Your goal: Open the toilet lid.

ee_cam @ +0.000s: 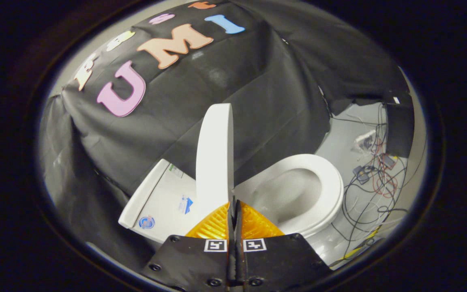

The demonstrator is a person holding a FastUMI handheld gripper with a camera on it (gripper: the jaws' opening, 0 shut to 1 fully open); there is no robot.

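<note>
Just ahead of the tool: the toilet lid (215, 156) stands raised on edge, its lower end touching or nearly touching the fingertips, its top reaching up against the black cloth wall.
Tool (234, 207): its two fingers are pressed together with no gap showing between them; nothing lies between them, so it holds nothing that I can see.
Contact: whether the fingertips actually touch the lid's lower edge cannot be told; they sit right at it.
Toilet lid, look: plain white, smooth, rigid, long and rounded at the top, seen almost edge-on so its thickness shows as a pale band along one side.
Toilet lid, place: between the tank (158, 198) on one side and the seat (326, 178) with its open bowl (288, 194) on the other, hinged down where the fingers point.
Seat and bowl: the white ring lies flat, the bowl fully uncovered and seemingly empty.
Progress: judged from how things lie, the lid is already up and near upright, so most of the opening looks done.
What is left: probably only settling the lid back toward the tank so it rests there, then drawing the tool clear.
Risk: a lid standing this steep could tip back down over the seat if let go early.
Floor (339, 138): loose cables (373, 190) lie beyond the bowl.
</note>
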